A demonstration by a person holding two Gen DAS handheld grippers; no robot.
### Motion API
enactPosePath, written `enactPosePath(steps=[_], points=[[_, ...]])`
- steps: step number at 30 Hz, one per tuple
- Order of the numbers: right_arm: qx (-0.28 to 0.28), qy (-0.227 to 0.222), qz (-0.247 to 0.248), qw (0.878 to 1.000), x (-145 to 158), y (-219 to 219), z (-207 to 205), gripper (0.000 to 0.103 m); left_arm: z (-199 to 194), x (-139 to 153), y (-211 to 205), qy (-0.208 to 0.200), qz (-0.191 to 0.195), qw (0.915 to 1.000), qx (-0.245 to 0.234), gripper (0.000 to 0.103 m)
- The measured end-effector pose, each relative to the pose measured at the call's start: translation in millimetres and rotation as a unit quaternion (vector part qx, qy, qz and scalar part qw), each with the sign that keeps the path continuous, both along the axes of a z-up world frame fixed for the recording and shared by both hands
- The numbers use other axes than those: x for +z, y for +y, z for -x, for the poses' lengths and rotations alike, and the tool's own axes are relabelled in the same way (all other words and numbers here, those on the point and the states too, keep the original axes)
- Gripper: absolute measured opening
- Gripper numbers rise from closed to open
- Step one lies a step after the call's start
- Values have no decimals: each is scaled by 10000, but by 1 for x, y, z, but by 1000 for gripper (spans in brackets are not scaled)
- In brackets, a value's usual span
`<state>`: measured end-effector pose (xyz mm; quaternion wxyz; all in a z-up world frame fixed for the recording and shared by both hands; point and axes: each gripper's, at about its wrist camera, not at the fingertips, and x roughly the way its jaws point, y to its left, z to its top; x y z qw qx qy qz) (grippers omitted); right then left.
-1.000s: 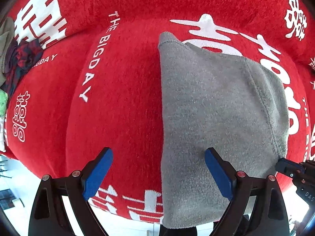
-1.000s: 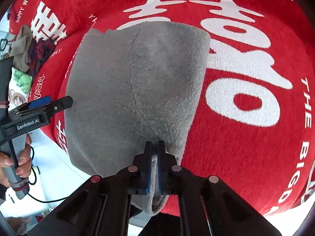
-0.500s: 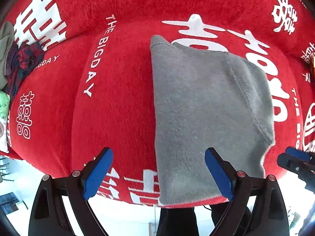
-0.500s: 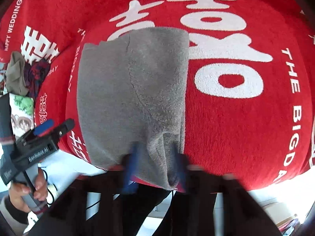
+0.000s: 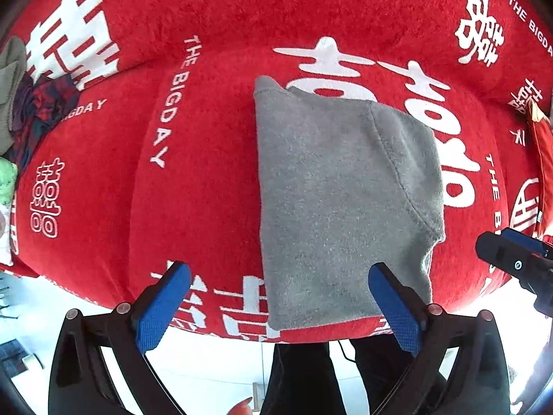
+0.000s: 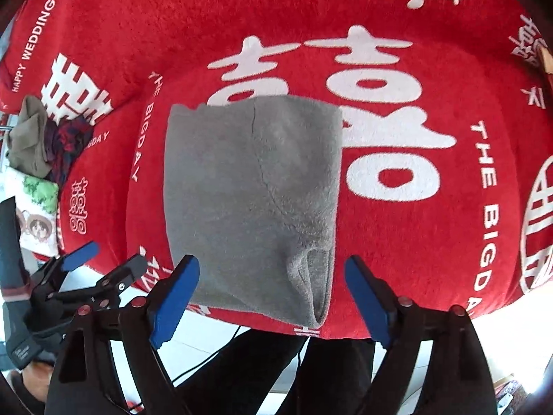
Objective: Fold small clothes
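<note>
A folded grey fleece garment (image 5: 338, 200) lies flat on the red cushion (image 5: 207, 186), its near edge hanging over the cushion's front edge. It also shows in the right wrist view (image 6: 252, 200). My left gripper (image 5: 280, 307) is open and empty, held back from the garment's near left part. My right gripper (image 6: 273, 297) is open and empty, just in front of the garment's near right corner, where a fold (image 6: 314, 283) bulges. The left gripper also shows in the right wrist view (image 6: 103, 263), and the right gripper shows in the left wrist view (image 5: 511, 259).
The red cushion carries white characters and the words THE BIG DAY. A pile of other clothes (image 6: 45, 138) lies at the far left, with a printed cloth (image 6: 38, 207) near it. A person's dark trouser legs (image 5: 328, 373) stand below the cushion's front edge.
My right gripper has opened and let go of the grey garment, then drawn back. The garment's corner now rests on the cushion. My left gripper has also pulled back, staying open.
</note>
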<state>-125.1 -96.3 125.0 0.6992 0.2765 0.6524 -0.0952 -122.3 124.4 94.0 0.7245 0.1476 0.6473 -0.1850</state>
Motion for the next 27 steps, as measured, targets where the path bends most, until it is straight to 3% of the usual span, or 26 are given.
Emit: enactPosePath(steps=[1, 2, 18, 27], points=[[-26, 1, 52, 10000, 2, 0, -1, 91, -1, 2, 1, -27, -8, 10000, 14, 103], [-45, 28, 84, 10000, 3, 0, -1, 103, -1, 5, 2, -66, -13, 10000, 23, 103], [4, 403, 359, 9985, 19, 9, -7, 103, -3, 36, 6, -381, -97, 9992, 72, 103], [-6, 438, 469, 9979, 24, 7, -9, 103, -6, 37, 5, -218, -34, 9996, 153, 103]])
